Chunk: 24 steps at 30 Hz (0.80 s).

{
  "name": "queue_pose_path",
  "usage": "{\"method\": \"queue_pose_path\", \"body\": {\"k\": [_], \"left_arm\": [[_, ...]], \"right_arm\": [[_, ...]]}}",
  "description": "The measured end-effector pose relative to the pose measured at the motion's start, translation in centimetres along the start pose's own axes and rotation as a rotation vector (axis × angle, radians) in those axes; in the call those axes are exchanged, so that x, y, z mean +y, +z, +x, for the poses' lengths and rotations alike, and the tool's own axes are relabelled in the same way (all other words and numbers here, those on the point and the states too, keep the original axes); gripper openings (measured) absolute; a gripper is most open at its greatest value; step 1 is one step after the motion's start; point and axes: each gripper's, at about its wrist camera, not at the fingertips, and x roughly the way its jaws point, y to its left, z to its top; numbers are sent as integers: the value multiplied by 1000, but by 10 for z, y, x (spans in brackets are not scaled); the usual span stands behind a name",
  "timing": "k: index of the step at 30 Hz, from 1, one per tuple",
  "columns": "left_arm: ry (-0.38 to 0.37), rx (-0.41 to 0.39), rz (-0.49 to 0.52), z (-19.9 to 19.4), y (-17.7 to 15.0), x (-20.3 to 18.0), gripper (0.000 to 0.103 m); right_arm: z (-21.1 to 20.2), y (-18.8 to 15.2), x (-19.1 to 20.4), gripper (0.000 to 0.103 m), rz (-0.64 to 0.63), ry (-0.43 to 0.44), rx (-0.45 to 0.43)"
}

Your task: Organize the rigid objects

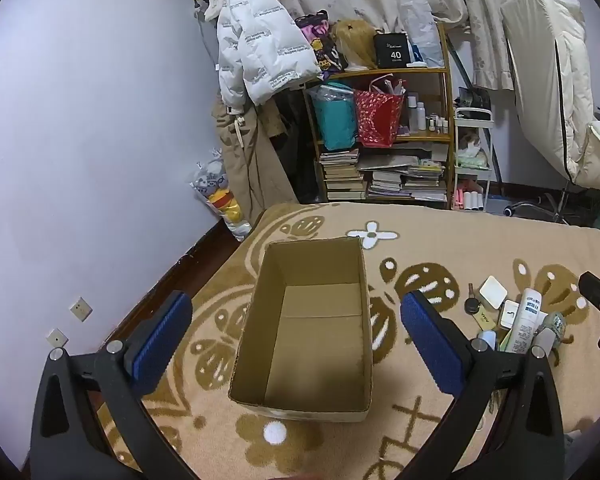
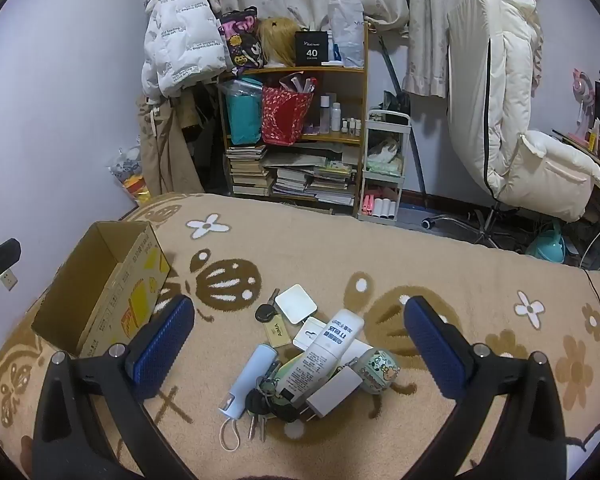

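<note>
L cam over box (image 1: pixel 304 328), R cam over clutter pile (image 2: pixel 316 356), both share bed

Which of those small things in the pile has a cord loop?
The pale blue cylinder at the pile's left edge; a white loop trails from its near end.

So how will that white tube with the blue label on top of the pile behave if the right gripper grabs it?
The white tube is round and smooth, so it may roll or slip. It leans on the white charger and neighbours, so lifting it could shift them. It probably gives slightly when squeezed.

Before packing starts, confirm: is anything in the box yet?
No. The box shows only its bare cardboard floor in the left wrist view.
</note>
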Motion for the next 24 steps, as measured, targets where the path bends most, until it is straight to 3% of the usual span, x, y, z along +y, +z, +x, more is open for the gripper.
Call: {"method": "queue_pose_path", "body": {"k": [24], "left_arm": [[10,-7,23,-2,0,-2,103]], "right_arm": [[0,0,0,103,-2,-2,2]]}}
